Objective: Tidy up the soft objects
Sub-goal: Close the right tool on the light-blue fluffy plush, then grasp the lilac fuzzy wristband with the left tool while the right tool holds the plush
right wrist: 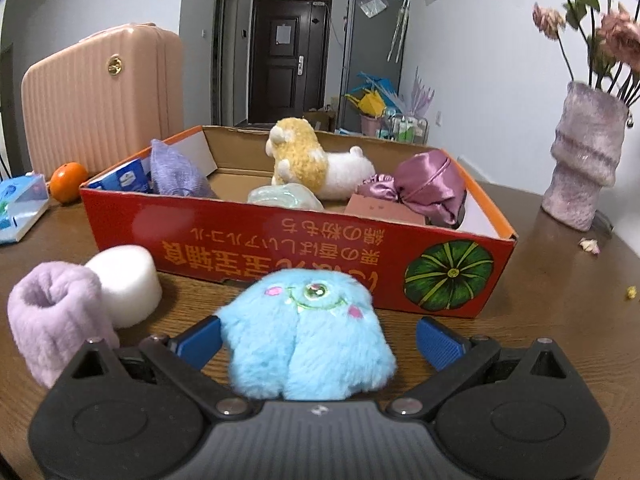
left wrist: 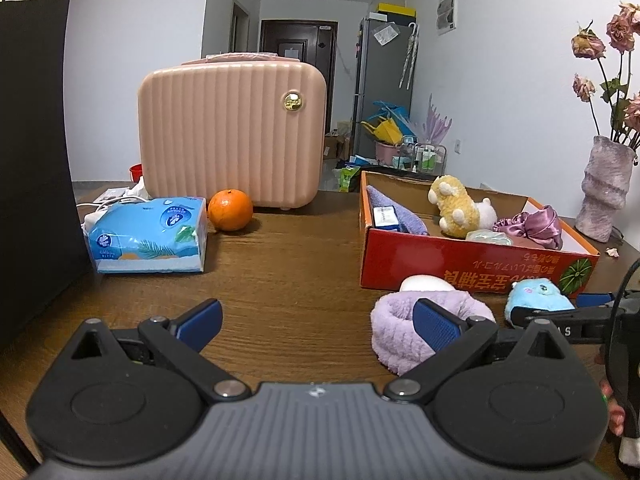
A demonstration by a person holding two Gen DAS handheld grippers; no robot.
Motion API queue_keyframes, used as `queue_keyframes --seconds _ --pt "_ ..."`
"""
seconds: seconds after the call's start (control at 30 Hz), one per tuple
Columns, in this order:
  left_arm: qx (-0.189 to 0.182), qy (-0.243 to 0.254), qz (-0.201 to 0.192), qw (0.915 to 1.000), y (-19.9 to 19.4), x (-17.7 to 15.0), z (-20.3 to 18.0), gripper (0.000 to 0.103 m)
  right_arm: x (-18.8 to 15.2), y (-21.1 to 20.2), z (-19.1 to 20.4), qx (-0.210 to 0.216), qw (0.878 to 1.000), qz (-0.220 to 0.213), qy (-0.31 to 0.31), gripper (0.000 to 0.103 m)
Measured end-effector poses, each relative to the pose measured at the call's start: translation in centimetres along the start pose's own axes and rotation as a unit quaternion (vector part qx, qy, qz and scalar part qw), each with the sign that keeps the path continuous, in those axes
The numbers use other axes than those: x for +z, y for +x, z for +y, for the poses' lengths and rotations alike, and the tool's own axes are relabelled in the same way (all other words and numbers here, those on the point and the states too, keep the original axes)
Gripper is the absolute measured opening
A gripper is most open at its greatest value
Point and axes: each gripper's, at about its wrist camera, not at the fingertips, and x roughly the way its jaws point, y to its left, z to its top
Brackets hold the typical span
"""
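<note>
Nearest, the right tongs (right wrist: 318,340) stand wide around the blue plush monster (right wrist: 306,340), pads either side but not yet pressing it. The left tongs (left wrist: 318,322) are spread just as wide over bare wood, holding nothing, with the lilac fluffy band (left wrist: 404,334) by their right pad. That band, the white foam roll (right wrist: 124,280) touching it and the monster lie on the worktop (left wrist: 288,272) before the red box (right wrist: 280,256), so three seem left. Already inside sit a yellow plush (right wrist: 300,160), satin bonnet (right wrist: 424,180) and purple cloth (right wrist: 176,174). Further left are a tissue pack (left wrist: 148,236), an orange (left wrist: 231,210) and pink case (left wrist: 232,132); at the right edge, a vase (right wrist: 586,160); beyond, a hallway door (right wrist: 288,56).
</note>
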Motion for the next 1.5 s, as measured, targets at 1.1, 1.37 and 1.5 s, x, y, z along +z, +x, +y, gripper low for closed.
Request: queue_keyframes --seconds 1.1,1.37,1.5 --pt "-0.016 -0.019 0.016 0.9996 1.3 0.0 -0.6 0.103 -1.3 -4.7 -4.3 0.012 0.997 -0.066 0.05 0.07" --pt "-0.039 -0.007 0.031 0.9988 2.1 -0.3 -3.7 0.103 -1.8 -5.5 -5.2 0.012 0.996 -0.073 0.05 0.07" --pt "-0.046 -0.009 0.04 0.9981 2.7 -0.4 -5.1 0.103 -1.8 -5.7 -5.6 0.014 0.996 -0.076 0.051 0.07"
